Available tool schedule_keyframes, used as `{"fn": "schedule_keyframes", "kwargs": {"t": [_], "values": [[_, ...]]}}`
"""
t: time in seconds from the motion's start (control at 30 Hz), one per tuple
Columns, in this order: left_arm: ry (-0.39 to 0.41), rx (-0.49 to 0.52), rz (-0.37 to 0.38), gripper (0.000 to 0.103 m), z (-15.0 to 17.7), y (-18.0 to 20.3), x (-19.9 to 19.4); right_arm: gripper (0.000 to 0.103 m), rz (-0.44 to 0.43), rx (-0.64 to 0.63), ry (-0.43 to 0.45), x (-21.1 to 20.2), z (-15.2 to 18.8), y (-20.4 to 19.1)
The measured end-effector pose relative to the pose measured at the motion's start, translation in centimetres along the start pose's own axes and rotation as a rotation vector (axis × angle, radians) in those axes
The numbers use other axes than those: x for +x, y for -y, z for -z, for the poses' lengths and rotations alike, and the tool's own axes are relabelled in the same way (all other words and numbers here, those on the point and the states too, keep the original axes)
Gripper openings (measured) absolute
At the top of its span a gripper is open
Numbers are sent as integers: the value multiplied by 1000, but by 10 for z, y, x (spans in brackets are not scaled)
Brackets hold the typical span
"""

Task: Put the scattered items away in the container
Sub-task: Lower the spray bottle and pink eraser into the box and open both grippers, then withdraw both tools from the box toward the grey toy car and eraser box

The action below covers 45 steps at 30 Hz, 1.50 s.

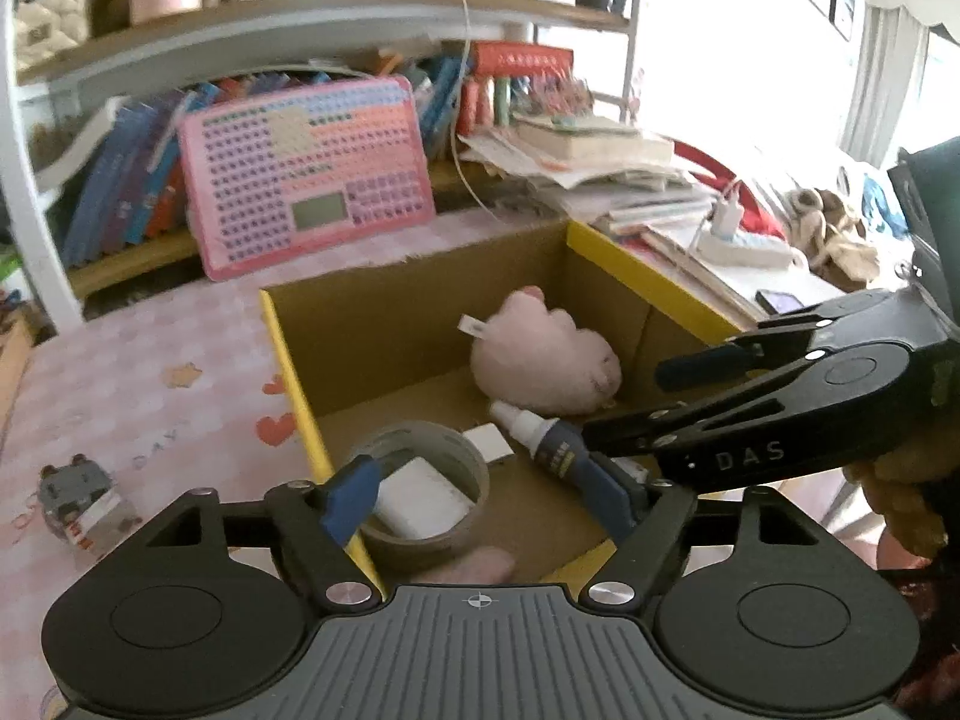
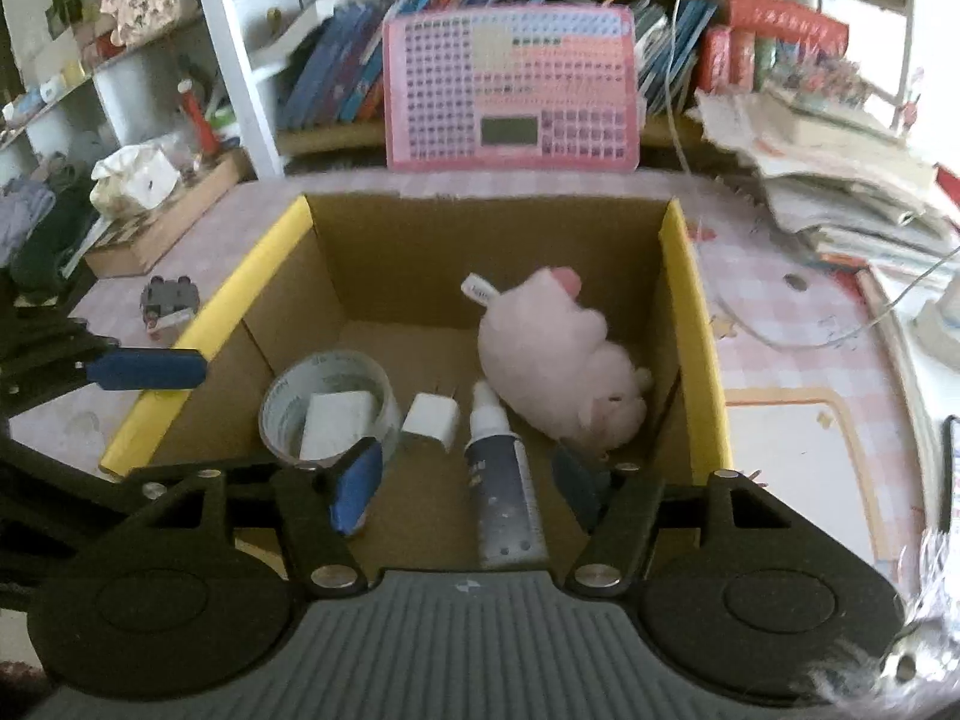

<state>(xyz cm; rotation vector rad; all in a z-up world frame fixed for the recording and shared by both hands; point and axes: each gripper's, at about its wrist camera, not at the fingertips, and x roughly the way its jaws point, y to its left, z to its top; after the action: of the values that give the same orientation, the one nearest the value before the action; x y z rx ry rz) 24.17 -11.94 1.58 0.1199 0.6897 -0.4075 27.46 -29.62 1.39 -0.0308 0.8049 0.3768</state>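
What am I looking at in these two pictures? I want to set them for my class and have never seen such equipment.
A person holds two hand-held grippers, each with a camera looking along its blue-tipped fingers. One picture comes from the left gripper, the other from the right gripper. Both hang open and empty over a cardboard box on a pink checked table. In the box lie a tape roll, a white plug, a dropper bottle and a pink plush toy. A small toy sits outside.
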Motion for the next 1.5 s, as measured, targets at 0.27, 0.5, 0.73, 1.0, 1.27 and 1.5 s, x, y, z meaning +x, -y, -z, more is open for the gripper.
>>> {"fn": "schedule_keyframes", "kwargs": {"t": [0.27,0.5,0.73,1.0,1.27,1.5], "values": [[99,-19,3,85,14,-1,-35,69,85,-49,101,-34,14,-25],[129,-38,22,86,37,-11,-65,70,146,-65,151,-56,32,-55],[135,-52,39,87,65,-27,-102,73,205,-101,215,-82,58,-100],[122,-43,63,87,97,-40,-136,74,236,-86,207,-101,88,-145],[75,-18,79,88,125,-51,-153,75,241,-65,164,-104,115,-180],[6,-24,52,92,147,-68,-160,77,195,-29,79,-88,127,-202]]}}
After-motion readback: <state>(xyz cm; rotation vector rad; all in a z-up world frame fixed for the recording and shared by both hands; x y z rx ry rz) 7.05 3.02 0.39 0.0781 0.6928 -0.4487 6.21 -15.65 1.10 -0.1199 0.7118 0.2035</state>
